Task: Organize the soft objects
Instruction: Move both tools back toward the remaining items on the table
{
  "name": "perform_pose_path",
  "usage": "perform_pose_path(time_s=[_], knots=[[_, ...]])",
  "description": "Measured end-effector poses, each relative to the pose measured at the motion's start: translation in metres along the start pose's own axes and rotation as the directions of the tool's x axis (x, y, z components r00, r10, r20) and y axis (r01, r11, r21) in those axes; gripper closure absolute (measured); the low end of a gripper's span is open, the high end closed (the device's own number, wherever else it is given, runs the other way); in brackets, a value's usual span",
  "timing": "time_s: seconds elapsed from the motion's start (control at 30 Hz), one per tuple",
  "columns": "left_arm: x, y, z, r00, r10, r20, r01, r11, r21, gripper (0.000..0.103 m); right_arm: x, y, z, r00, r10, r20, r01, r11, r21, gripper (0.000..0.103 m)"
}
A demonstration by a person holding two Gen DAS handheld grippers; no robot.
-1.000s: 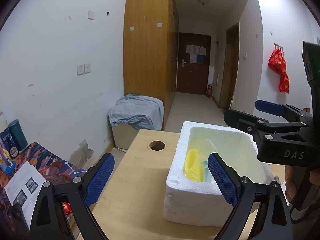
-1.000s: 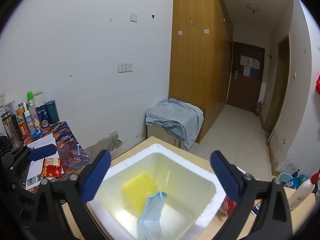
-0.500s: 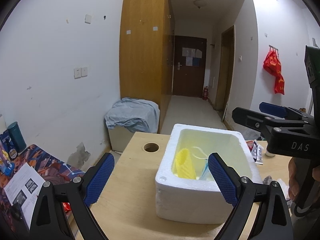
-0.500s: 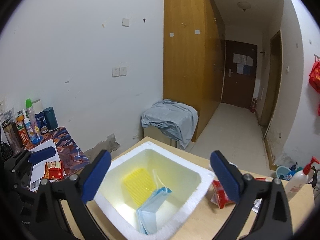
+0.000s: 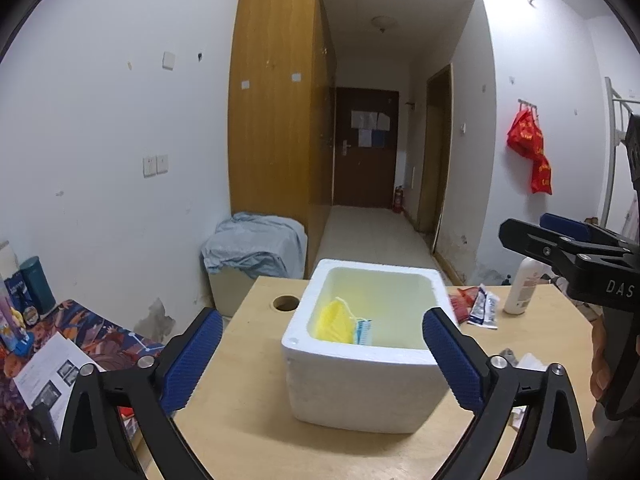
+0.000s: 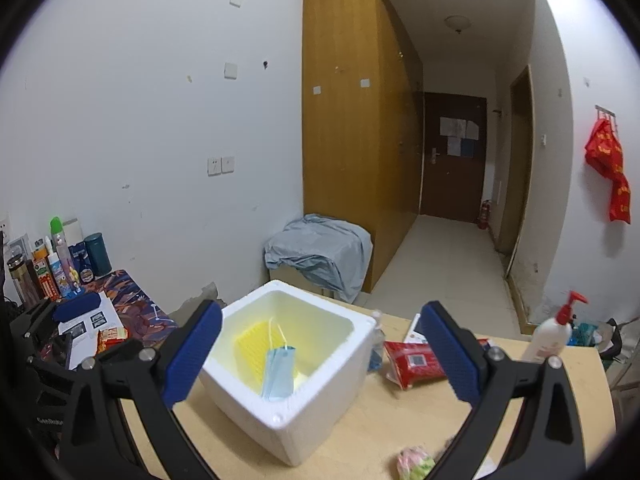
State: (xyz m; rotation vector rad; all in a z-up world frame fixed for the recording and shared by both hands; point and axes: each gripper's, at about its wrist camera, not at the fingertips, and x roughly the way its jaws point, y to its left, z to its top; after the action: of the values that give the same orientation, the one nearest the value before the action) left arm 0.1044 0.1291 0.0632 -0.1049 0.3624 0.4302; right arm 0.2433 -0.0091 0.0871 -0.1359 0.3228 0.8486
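Both grippers have drawn back from the white foam box (image 5: 362, 364) over the last second; a moment ago the right one hung right above its opening, and now the whole box sits in front of it on the pale wooden counter (image 5: 248, 380). The left gripper (image 5: 322, 354) has retreated too, so the box looks smaller between its blue pads. Both sets of jaws are spread wide and carry nothing.

Inside the box, the yellow ribbed soft pad (image 6: 256, 344) leans against the wall on the left-gripper side, and the light blue face mask (image 6: 277, 372) now lies draped against it, ear loops trailing upward. Half a second ago the mask was in the same spot, so it has settled.

To my eye that means the mask's placement is done and the right gripper (image 6: 322, 354) is freeing itself for the next piece. Candidates wait on the counter: a red plastic packet (image 6: 414, 362) just beside the box, and a small pink-and-green soft bundle (image 6: 416, 462) near the counter's front edge, blurred. A white pump bottle (image 6: 550, 334) stands well apart and seems no part of the job.
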Motion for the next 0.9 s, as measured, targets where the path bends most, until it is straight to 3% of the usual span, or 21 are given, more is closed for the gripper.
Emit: perform_pose_path(time_s=[0.43, 0.9], knots=[[-0.056, -0.030, -0.011, 0.998, -0.039, 0.055, 0.038, 0.999, 0.023, 0.000, -0.093, -0.011, -0.027, 0.993, -0.086, 0.079, 0.085, 0.996, 0.025, 0.000], [-0.090, -0.071, -0.031, 0.987, -0.128, 0.098, 0.123, 0.990, 0.063, 0.000, -0.137, -0.026, -0.060, 0.980, -0.140, 0.144, 0.127, 0.987, 0.099, 0.000]])
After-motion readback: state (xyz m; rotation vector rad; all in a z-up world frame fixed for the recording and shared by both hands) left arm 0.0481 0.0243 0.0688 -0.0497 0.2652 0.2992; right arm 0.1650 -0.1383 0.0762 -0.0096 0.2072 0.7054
